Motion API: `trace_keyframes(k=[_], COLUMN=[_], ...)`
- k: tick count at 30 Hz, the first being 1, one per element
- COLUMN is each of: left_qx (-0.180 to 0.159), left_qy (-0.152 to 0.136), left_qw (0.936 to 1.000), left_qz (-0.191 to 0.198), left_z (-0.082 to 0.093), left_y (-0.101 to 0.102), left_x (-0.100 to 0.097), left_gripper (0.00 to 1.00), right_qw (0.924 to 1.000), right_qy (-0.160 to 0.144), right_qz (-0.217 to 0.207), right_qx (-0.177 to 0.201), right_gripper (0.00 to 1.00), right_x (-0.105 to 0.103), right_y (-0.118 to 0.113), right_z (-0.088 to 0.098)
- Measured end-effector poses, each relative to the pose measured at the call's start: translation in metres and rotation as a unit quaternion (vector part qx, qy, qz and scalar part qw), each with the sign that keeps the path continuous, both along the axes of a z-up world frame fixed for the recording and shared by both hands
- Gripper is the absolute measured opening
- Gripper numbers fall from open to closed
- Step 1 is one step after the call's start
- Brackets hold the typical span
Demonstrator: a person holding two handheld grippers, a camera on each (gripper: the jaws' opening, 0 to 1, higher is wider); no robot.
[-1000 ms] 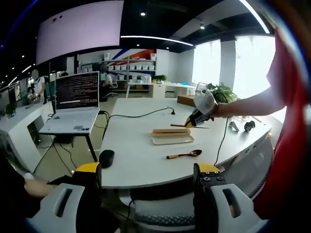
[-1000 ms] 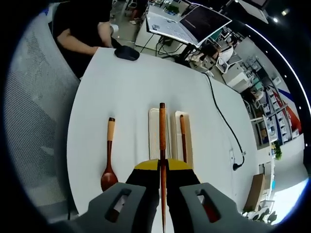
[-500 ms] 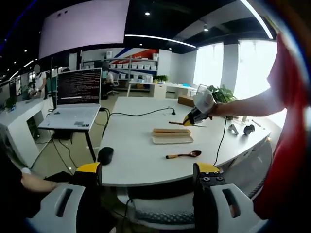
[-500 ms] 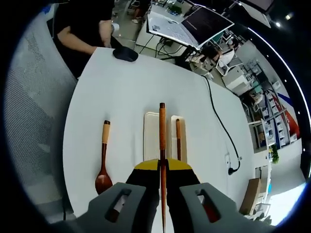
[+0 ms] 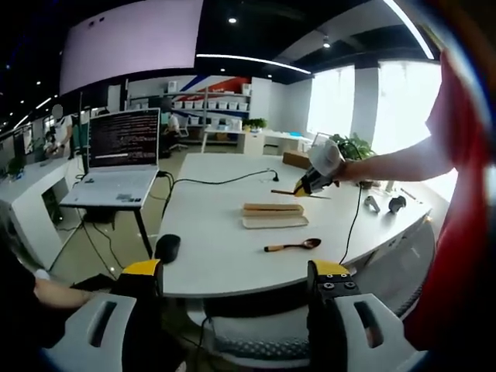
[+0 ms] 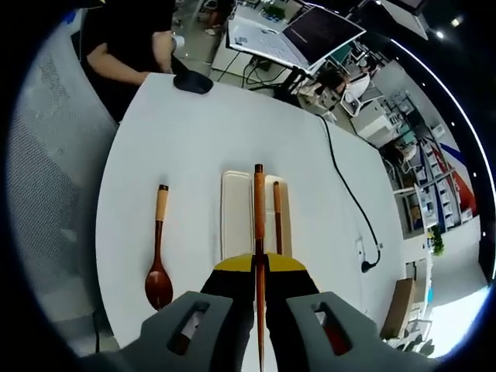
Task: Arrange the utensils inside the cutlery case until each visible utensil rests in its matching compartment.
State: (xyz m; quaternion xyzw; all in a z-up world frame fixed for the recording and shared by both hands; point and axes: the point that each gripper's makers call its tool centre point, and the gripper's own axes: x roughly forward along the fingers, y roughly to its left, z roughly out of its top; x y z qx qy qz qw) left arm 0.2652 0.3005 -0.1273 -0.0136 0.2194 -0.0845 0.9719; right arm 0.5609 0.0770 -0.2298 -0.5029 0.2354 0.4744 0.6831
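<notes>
The pale cutlery case (image 6: 232,211) lies open on the white table (image 6: 201,139), with one wooden chopstick (image 6: 277,217) lying in its right part. My right gripper (image 6: 259,267) is shut on a second chopstick (image 6: 258,209), which it holds above the case and in line with it. A wooden spoon (image 6: 158,260) lies on the table left of the case. In the left gripper view, the case (image 5: 273,215) and spoon (image 5: 292,246) lie mid-table, and the right gripper (image 5: 310,186) hovers behind them. My left gripper (image 5: 235,310) hangs open, low before the table's near edge.
A black mouse (image 5: 167,246) sits at the table's near corner, and a black cable (image 5: 225,183) runs across the far side. A laptop (image 5: 120,164) stands on a side desk. A seated person in black (image 6: 128,39) is by the mouse. A mesh chair (image 5: 271,341) stands below.
The right gripper with its chopstick has drifted a little up and away over the case, which now sits further left in its view. The left gripper stays open and nearly still.
</notes>
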Motion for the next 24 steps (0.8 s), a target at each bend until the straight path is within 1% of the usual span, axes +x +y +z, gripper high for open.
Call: trace_keyframes(k=[5,15,18,21,24], left_qx=[0.001,0.010,0.006,-0.002,-0.008], left_qy=[-0.002,0.010,0.016,0.010,0.003], left_qw=[1.0000,0.9998,0.9997,0.9997,0.9997], left_qz=[0.007,0.013,0.020,0.021,0.023], left_z=[0.002,-0.004,-0.007,-0.006,-0.002], left_y=[0.005,0.004,0.005,0.004,0.004], left_x=[-0.001,-0.004,-0.006,-0.005,-0.004], left_gripper=[0.78,0.77,0.79,0.79,0.80], right_qw=[1.0000,0.9999,0.9998,0.9999,1.0000], right_qy=[-0.003,-0.013,-0.015,-0.011,-0.009], right_qz=[0.000,0.006,0.005,-0.001,-0.003], right_qx=[0.002,-0.007,-0.008,0.000,-0.001], right_gripper=[0.00,0.00,0.00,0.00,0.00], right_x=[0.006,0.021,0.026,0.026,0.026], right_y=[0.002,-0.001,-0.002,-0.002,-0.002], right_z=[0.001,0.006,0.009,0.010,0.009])
